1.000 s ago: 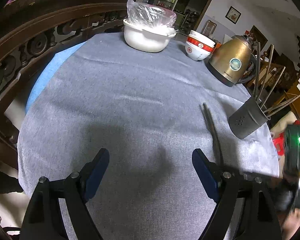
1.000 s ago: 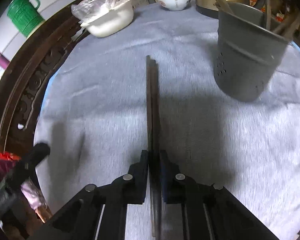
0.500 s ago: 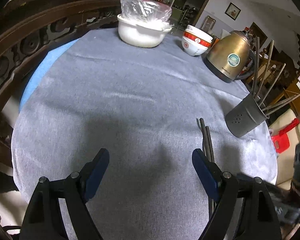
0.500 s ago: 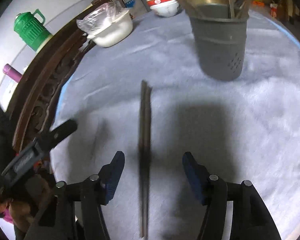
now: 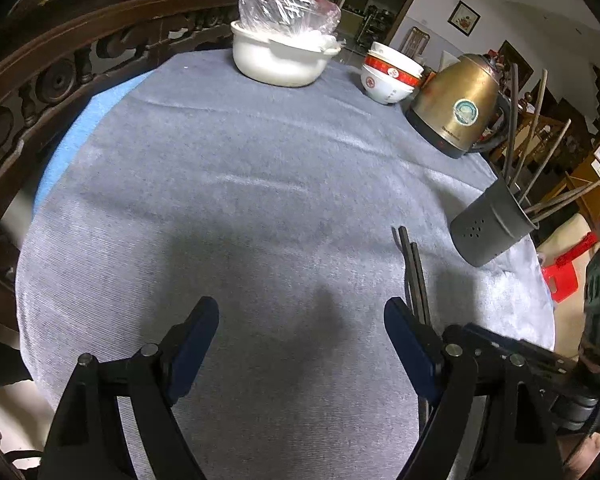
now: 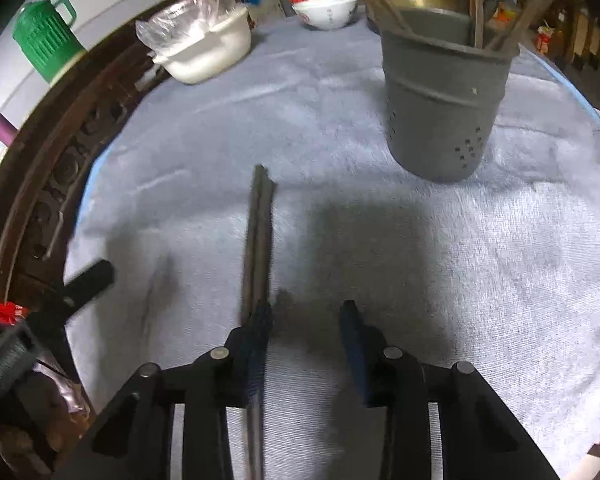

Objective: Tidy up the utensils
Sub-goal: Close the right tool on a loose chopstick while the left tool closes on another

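Several sticks already standing in the grey holder (image 6: pixel 444 108) — one pair of chopsticks (image 6: pixel 258 236) left flat on the cloth (image 6: pixel 500 280), just left of the right gripper (image 6: pixel 306 316), jaws just narrowed yet gripping nothing; left gripper (image 5: pixel 300 320) spread, empty.

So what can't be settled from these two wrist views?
- Chopsticks: near ends hidden under the right gripper in the right view and behind the left gripper in the left view. Motion blur leaves contact with the pad uncertain.
- Utensil holder: contents hidden by its wall; stick tops cut off by the frame's top edge.
- Kettle: label too small to read.
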The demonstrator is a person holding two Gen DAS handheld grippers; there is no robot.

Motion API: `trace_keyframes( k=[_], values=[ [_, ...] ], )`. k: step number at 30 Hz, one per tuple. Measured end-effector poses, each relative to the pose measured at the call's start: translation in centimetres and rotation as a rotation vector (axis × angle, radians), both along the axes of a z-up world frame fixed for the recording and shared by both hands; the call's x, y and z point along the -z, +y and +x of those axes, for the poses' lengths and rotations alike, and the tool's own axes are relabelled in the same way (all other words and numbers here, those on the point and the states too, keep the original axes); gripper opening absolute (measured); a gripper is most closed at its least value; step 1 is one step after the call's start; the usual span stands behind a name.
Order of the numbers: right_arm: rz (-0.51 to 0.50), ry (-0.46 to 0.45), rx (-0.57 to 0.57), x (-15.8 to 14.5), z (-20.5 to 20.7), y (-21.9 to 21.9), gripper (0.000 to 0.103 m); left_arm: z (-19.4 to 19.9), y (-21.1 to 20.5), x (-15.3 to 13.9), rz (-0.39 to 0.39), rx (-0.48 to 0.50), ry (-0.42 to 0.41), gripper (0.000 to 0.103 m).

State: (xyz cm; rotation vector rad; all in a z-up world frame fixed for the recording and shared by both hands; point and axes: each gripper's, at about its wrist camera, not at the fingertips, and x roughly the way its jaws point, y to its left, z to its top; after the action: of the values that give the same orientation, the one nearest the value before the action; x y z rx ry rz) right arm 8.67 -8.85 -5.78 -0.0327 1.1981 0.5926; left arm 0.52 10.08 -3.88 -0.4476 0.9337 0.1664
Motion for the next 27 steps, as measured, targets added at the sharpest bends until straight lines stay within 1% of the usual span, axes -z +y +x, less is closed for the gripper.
trace_keyframes(
  k=[2,3,4,6,11,14,16,17,18,21,23,26,27],
  values=[
    [-0.018,0.001,-0.020,0.2,-0.2,0.7,0.040,0.0,-0.1,0.1,0.000,0.006,0.004,0.085],
    [-0.051,0.006,-0.033,0.8,-0.2,1.3,0.040,0.0,-0.2,0.1,0.001,0.010,0.005,0.085],
    [-0.047,-0.008,-0.027,0.7,-0.3,1.3,0.040,0.0,-0.2,0.1,0.002,0.011,0.004,0.085],
    [-0.081,-0.010,-0.016,0.9,-0.2,1.2,0.039,-0.1,0.0,-0.1,0.006,0.007,-0.001,0.085],
    [-0.067,-0.003,-0.001,0.7,-0.1,0.6,0.038,0.4,-0.1,0.2,-0.010,0.010,0.009,0.085],
    [-0.070,-0.002,-0.011,0.9,0.4,1.4,0.038,0.8,-0.6,0.3,-0.015,0.035,0.022,0.085],
    [-0.089,-0.020,-0.023,0.8,0.8,2.1,0.037,0.8,-0.8,0.3,-0.008,0.037,0.026,0.085],
    [-0.098,-0.022,-0.028,0.9,1.0,2.3,0.025,0.7,-0.7,0.3,-0.009,0.037,0.030,0.085],
    [-0.102,-0.007,-0.039,1.0,1.3,2.4,0.010,0.7,-0.7,0.3,-0.009,0.034,0.034,0.085],
    [-0.122,-0.004,-0.063,1.0,1.6,1.8,0.008,0.8,-0.3,0.4,-0.017,0.022,0.051,0.085],
    [-0.139,-0.004,-0.061,1.1,1.8,0.7,0.008,1.3,-0.5,0.3,-0.030,0.033,0.066,0.085],
    [-0.156,0.006,-0.050,1.0,2.3,-0.9,0.008,2.8,-1.9,0.0,-0.048,0.078,0.084,0.084],
    [-0.152,0.012,-0.048,1.1,2.5,-1.3,0.008,3.7,-3.0,-0.3,-0.035,0.109,0.090,0.084]
  ],
)
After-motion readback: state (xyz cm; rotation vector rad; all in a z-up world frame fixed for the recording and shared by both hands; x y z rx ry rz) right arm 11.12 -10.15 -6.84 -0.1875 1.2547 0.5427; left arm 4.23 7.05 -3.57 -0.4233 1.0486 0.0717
